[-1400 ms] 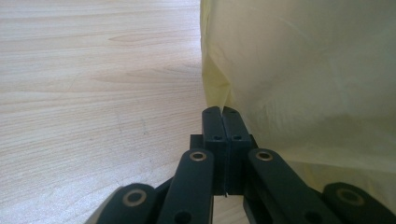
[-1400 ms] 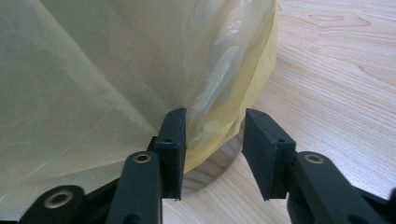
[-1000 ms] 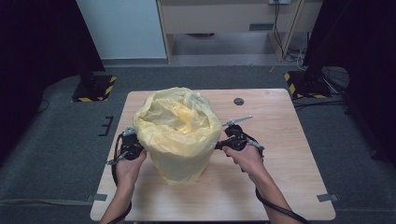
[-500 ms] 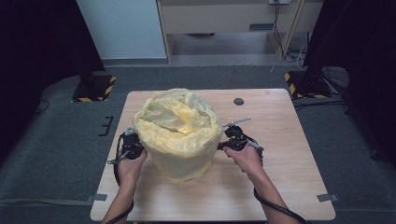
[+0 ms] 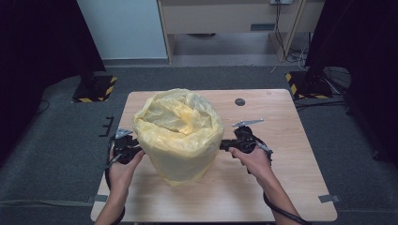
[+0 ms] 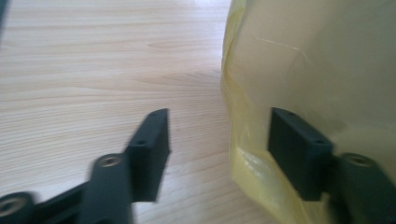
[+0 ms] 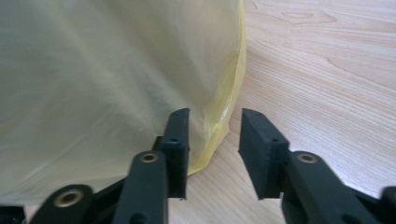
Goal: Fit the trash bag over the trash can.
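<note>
Standing upright near the middle of the wooden table (image 5: 281,187), a large yellow plastic bag (image 5: 180,136) was seen with its mouth open and its rim bunched and rolled outward. The bag was flanked by both grippers, each held in a hand that came in from the near edge.

At the bag's left side, the left gripper (image 5: 126,149) was held level and pointed toward the plastic. In the left gripper view its jaws were found spread, having just been opening; the edge of the bag (image 6: 303,60) lay between them, one pad being set against or just before the film while the other stood clear over bare wood. No squeeze on the plastic could be made out there.

At the bag's right side, the right gripper (image 5: 237,143) was likewise held level, its tips at the wall of the bag. In the right gripper view its jaws had also just been opening and were parted, with a crumpled fold of the bag (image 7: 116,84) hanging in the gap. Whether that fold was touched by either pad could not be told, but it was not pinched.

A small dark round disc (image 5: 240,101) lay on the far part of the table, well apart from the bag.
</note>
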`<state>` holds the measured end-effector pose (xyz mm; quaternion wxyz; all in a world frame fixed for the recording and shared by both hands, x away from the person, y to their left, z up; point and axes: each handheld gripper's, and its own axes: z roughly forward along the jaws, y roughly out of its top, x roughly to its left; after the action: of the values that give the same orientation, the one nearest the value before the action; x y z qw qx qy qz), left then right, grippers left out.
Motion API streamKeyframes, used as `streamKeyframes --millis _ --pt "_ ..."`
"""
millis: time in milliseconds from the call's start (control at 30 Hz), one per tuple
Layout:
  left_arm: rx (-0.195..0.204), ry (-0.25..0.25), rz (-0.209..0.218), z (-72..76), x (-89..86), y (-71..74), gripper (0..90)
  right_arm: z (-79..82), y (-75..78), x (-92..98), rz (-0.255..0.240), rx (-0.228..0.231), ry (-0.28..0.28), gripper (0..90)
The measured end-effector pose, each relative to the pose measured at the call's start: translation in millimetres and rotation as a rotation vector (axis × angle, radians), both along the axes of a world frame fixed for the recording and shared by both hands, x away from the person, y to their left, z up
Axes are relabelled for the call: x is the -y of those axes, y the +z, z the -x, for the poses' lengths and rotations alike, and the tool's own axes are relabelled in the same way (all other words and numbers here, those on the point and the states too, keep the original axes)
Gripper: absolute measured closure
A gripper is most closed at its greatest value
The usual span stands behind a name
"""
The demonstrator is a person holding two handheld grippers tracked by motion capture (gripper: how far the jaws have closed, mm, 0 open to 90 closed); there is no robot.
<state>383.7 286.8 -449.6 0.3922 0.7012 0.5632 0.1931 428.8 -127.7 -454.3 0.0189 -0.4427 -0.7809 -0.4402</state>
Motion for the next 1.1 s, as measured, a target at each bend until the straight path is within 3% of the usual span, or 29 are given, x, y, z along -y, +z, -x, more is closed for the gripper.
streamKeyframes --millis 167,300,567,700,867,1100 --pt "-0.004 0.003 0.007 13.1 -19.1 6.1 22.7 9.5 9.3 10.7 -0.017 0.029 0.010 57.3" --pt "-0.017 0.010 0.003 18.6 -30.7 -1.9 19.4 13.0 15.2 21.8 -0.033 0.037 0.004 57.9" --pt "-0.083 0.003 -0.007 18.2 -36.9 -32.2 13.3 10.9 28.4 36.0 -0.058 0.049 0.011 85.4" --pt "-0.098 -0.001 -0.026 18.8 -35.5 -39.1 11.3 9.9 37.7 38.6 -0.049 0.056 0.010 90.0" --pt "-0.123 0.004 -0.064 16.1 -36.6 -49.2 9.0 9.2 55.8 42.3 -0.062 0.073 0.011 90.0" --pt "-0.152 -0.020 -0.117 13.8 -35.4 -62.5 8.6 8.6 93.6 47.7 -0.082 0.120 0.014 90.0"
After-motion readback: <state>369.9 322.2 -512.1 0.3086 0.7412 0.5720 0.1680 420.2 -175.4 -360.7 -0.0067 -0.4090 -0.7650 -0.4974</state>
